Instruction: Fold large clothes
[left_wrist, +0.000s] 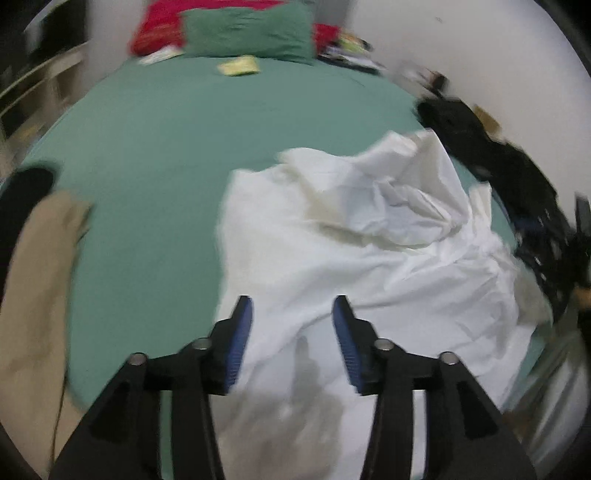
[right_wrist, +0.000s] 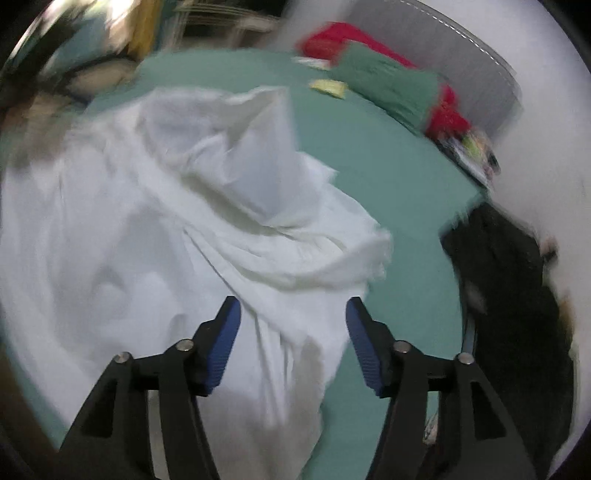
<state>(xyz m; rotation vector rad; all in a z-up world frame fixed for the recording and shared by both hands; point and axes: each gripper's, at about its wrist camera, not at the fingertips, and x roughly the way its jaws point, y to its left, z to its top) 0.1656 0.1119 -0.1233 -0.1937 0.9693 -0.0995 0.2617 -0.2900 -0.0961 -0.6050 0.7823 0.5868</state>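
Note:
A large white garment (left_wrist: 369, 251) lies crumpled on the green bed sheet (left_wrist: 155, 155), toward the bed's right side in the left wrist view. My left gripper (left_wrist: 292, 306) is open and empty, hovering over the garment's near edge. In the right wrist view the same white garment (right_wrist: 177, 229) fills the left and middle of the picture, bunched into folds. My right gripper (right_wrist: 293, 308) is open and empty above the garment's right edge, where it meets the green sheet (right_wrist: 388, 177). Both views are blurred by motion.
A green pillow (left_wrist: 251, 33) and red bedding (left_wrist: 159, 29) lie at the head of the bed. A beige garment (left_wrist: 33, 295) lies at the left edge. Dark clothing (left_wrist: 517, 177) is heaped along the right side by the wall; it also shows in the right wrist view (right_wrist: 517, 288).

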